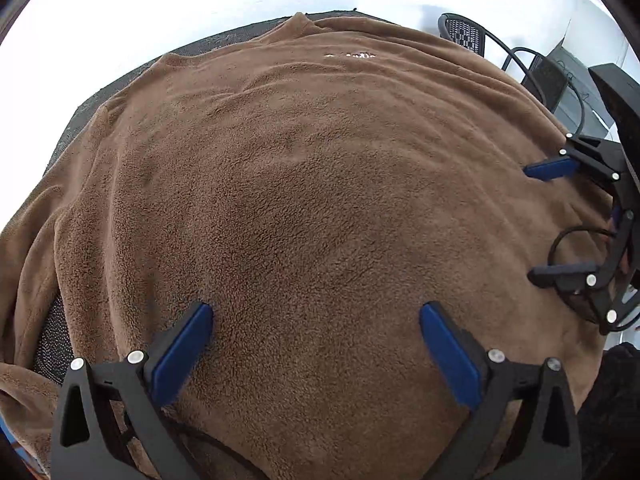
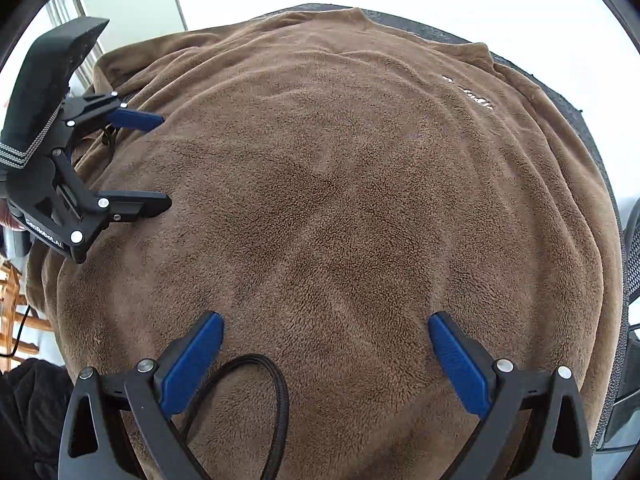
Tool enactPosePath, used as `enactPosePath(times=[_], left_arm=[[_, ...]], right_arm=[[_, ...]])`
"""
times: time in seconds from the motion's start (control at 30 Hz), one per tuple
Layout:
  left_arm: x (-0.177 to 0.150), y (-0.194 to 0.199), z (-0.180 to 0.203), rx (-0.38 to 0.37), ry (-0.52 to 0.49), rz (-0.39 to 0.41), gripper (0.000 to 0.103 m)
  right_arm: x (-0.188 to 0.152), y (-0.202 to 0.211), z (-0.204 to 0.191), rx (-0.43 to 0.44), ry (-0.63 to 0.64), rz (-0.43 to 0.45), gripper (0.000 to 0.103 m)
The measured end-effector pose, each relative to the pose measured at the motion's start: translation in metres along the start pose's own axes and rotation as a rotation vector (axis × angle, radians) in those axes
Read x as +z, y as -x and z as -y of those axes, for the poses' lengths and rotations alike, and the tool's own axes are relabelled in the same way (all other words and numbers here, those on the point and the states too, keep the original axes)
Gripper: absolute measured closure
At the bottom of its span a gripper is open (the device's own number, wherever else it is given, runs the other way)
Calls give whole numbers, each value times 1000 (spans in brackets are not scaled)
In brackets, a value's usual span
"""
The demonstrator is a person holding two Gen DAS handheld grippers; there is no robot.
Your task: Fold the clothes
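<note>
Fleece top (image 1: 304, 208), brown and plush, blankets dark mesh table (image 1: 120, 80); left gripper (image 1: 316, 316) and right gripper (image 2: 326, 326) fingers spread apart

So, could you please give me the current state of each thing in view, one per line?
brown fleece top: spread flat, not yet folded, lightly rippled
left gripper: jaws open, holding nothing, over the fleece
right gripper: jaws open, holding nothing, over the fleece
black cable: looped loosely on the fleece
</note>
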State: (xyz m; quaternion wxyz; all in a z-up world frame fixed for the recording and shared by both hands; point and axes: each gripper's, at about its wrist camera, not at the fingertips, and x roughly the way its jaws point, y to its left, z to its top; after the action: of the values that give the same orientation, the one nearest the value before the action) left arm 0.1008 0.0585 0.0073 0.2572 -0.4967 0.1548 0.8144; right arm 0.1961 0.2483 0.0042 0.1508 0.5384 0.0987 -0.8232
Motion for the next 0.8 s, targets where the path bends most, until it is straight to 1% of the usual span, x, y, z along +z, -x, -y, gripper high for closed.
enactPosePath(times=[0.03, 0.13, 0.2, 0.3, 0.37, 0.43, 0.5, 0.6, 0.63, 0.7, 0.8], left_arm=[[0, 0, 0, 5, 3, -3, 0], [-1, 1, 1, 10, 17, 4, 0], [-2, 0, 1, 11, 22, 14, 0], [-6, 1, 2, 19, 30, 22, 0], [-2, -1, 4, 26, 39, 5, 0], [4, -4, 5, 34, 43, -24, 0], [12, -4, 8, 49, 40, -48, 0], [22, 7, 21, 36, 4, -23, 0], [26, 12, 27, 27, -11, -11, 0], [34, 21, 40, 4, -35, 15, 0], [49, 30, 64, -44, -77, 48, 0]], right_arm=[[-1, 1, 0, -4, -11, 6, 0], [-8, 3, -2, -27, -53, 77, 0], [-11, 3, -4, -29, -56, 116, 0], [-14, 3, -3, -20, -48, 151, 0], [-12, -3, 4, -18, -56, 161, 0], [-12, -3, 3, -16, -69, 166, 0], [-20, 3, 6, 7, -114, 197, 0], [-37, 20, 17, 76, -207, 296, 0], [-44, 27, 22, 84, -234, 338, 0], [-58, 43, 29, 78, -282, 421, 0], [-87, 70, 37, 21, -335, 527, 0]])
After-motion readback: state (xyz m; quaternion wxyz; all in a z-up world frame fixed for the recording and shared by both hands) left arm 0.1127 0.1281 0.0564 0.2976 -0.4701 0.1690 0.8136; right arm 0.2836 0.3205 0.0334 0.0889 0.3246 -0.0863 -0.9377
